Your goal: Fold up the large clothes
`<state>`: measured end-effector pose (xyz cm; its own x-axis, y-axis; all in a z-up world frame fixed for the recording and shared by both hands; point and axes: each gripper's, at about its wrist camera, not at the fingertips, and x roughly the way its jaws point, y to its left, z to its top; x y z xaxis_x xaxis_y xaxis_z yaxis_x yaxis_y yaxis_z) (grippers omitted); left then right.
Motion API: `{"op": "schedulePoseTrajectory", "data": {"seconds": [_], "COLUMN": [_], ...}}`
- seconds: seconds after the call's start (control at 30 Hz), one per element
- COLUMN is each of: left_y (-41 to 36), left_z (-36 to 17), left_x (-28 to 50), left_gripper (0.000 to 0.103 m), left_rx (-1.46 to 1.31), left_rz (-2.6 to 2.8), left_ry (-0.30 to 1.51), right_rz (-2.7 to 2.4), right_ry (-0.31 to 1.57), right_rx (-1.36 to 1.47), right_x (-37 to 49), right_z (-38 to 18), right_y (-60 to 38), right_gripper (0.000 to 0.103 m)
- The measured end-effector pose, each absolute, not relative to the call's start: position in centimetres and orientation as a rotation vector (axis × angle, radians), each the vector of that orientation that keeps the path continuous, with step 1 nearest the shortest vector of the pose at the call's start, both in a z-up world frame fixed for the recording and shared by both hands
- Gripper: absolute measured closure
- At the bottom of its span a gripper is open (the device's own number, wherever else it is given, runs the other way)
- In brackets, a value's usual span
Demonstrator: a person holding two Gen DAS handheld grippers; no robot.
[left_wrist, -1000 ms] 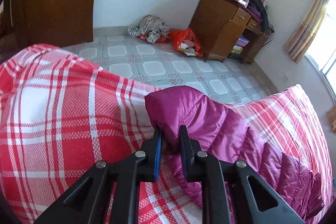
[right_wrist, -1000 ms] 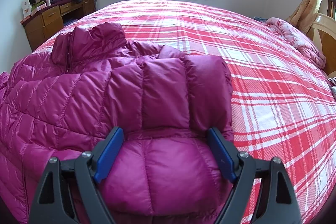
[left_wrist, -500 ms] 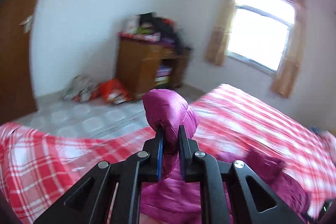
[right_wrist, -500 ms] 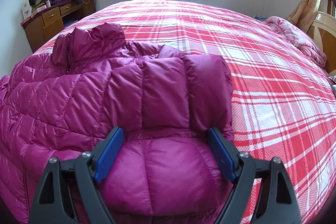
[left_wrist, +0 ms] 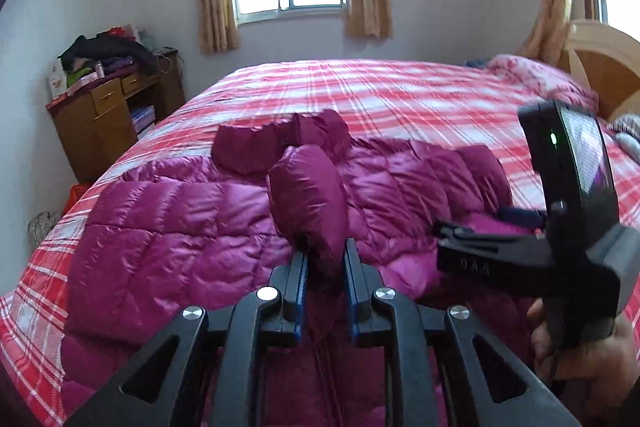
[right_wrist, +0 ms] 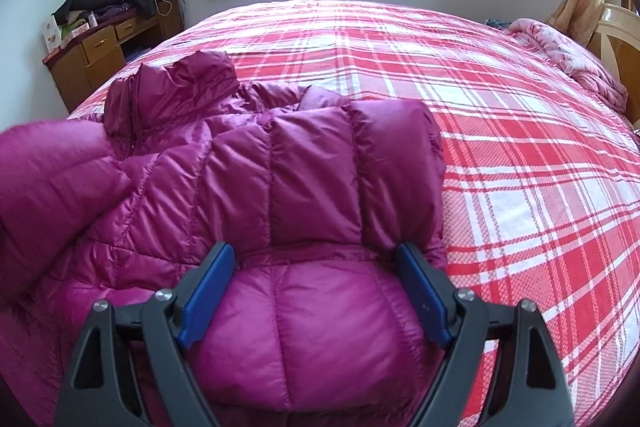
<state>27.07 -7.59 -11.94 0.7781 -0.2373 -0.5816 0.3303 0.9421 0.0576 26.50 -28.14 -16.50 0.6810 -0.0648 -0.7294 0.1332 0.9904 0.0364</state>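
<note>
Left gripper [left_wrist: 325, 269], jaws just easing apart yet clamped on the sleeve [left_wrist: 308, 203], has swung it across the down jacket [right_wrist: 280, 187] on the bed [right_wrist: 520, 147]; right gripper [right_wrist: 316, 291] gapes wide, pressing the folded opposite sleeve.

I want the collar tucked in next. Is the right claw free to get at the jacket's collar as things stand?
Probably yes. The right claw stands open over the jacket's folded sleeve, holding nothing, and the collar lies uncovered further up. The left claw, pinching the other sleeve, sits to the side.
</note>
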Motion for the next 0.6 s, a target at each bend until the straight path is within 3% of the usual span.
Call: {"op": "schedulePoseTrajectory", "data": {"seconds": [0.1, 0.17, 0.4, 0.6], "left_y": [-8.1, -8.1, -2.3, 4.8], "left_z": [-12.2, -12.2, -10.2, -8.8], "left_x": [25.8, 24.2, 20.2, 20.8], "left_gripper": [0.061, 0.034, 0.031, 0.031], "left_rx": [0.176, 0.19, 0.092, -0.08], "left_rz": [-0.413, -0.412, -0.332, -0.158], "left_ry": [0.642, 0.636, 0.645, 0.639], "right_rz": [-0.101, -0.094, -0.07, -0.126], "right_ry": [0.812, 0.811, 0.799, 0.62], "right_rx": [0.108, 0.118, 0.172, 0.296], "right_x": [26.4, 26.4, 26.0, 20.5], "right_z": [-16.5, -16.5, -16.2, -12.3], "right_y": [-28.4, -28.5, -29.4, -31.1], "right_gripper": [0.017, 0.016, 0.016, 0.03]}}
